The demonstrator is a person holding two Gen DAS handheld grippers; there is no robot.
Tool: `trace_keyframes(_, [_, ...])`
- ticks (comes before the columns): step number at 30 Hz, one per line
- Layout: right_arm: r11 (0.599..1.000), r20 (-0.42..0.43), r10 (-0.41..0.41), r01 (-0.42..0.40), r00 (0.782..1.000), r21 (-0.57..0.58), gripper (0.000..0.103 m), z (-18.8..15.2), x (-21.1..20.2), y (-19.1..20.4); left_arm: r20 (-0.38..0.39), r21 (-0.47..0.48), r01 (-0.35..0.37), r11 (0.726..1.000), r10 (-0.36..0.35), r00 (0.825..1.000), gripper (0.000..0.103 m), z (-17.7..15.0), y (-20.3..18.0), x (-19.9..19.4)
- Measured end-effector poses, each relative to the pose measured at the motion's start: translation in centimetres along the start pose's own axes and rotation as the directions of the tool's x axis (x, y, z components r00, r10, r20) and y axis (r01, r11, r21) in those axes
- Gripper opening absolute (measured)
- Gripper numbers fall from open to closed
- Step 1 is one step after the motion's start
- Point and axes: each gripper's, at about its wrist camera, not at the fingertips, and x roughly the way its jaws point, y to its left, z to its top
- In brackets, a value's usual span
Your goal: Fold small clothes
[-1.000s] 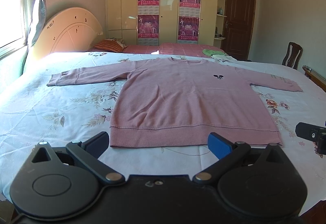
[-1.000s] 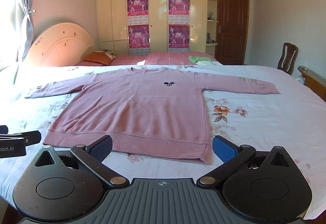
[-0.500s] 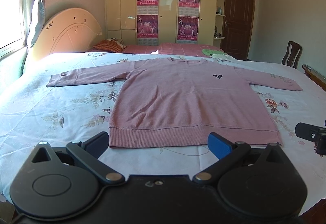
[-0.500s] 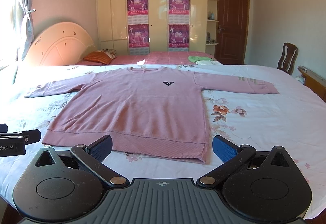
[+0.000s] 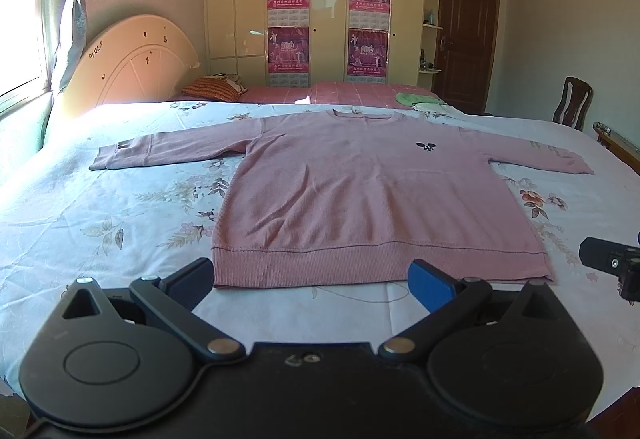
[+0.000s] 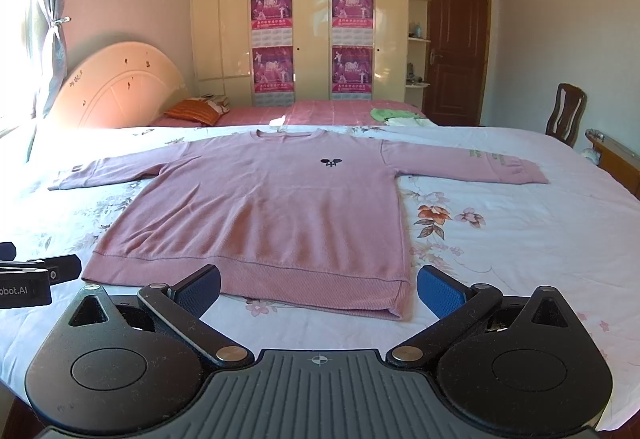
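The bed [image 5: 100, 223], dressed in a pale sheet printed with flowers and leaves, fills most of both views. Beyond its far edge stands a cream wardrobe [image 6: 312, 19] carrying four magenta posters [image 6: 271, 7], and to the right of the wardrobe is a dark brown door [image 6: 456, 47]. A rounded cream headboard [image 5: 132, 63] rises at the bed's left end, beside a sunlit window with a tied-back curtain. A wooden chair [image 6: 566, 111] stands past the bed's right side.

On the bed lies a pink sweater [image 5: 360, 199], spread flat and face up, collar toward the wardrobe and ribbed hem toward the cameras. Both sleeves stretch straight out to either side — the left-hand one ends near the headboard side, the right-hand one toward the chair. A small dark emblem [image 6: 331, 162] sits on the chest. Farther across the bed, past the sweater's collar, are an orange striped pillow [image 6: 192, 111] and a green cloth [image 6: 392, 114].

The left gripper [image 5: 312, 277] hovers just short of the sweater's hem with its fingers spread wide and nothing between them; its left fingertip sits at the hem's left corner. The right gripper [image 6: 318, 289] is likewise wide apart and empty — its span covers the hem's right half, with the hem's right corner just inside its blue right pad [image 6: 438, 293]. Each gripper's tip shows at the edge of the other's view.
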Motion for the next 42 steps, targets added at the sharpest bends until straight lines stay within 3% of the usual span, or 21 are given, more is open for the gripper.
trace_keyframes(17, [1.0,-0.002,-0.023,0.023,1.0,0.013,0.103,0.1,0.0,-0.8,0.006,-0.008,-0.008,1.0,0.008,1.0,0.103,0.4,0.0,0.5])
trace_keyframes(22, [0.999,-0.008,-0.031,0.031,0.999,0.011,0.103,0.3,0.4,-0.9,0.0,-0.052,0.028,0.998,-0.028,1.0,0.103,0.8,0.7,1.0])
trace_keyframes(31, [0.999,-0.031,-0.047,0.047,0.998,0.012,0.103,1.2,1.7,-1.7,0.042,-0.045,-0.067,0.997,0.069,0.997,0.103,1.6,0.1,2.4])
trace_keyframes(33, [0.999,-0.033,-0.052,0.052,0.998,0.014,0.103,1.5,2.0,-2.0,0.035,-0.036,-0.05,0.998,0.051,0.998,0.103,1.9,-0.1,2.8])
trace_keyframes(38, [0.994,-0.053,-0.104,0.105,0.993,0.006,0.103,2.0,3.0,-2.8,-0.015,-0.087,0.081,0.993,-0.082,0.996,0.103,2.3,0.3,4.1])
trace_keyframes(42, [0.993,-0.04,-0.116,0.117,0.992,0.024,0.103,2.4,3.1,-3.7,-0.04,-0.086,0.093,0.992,-0.096,0.995,0.102,2.2,-0.3,5.1])
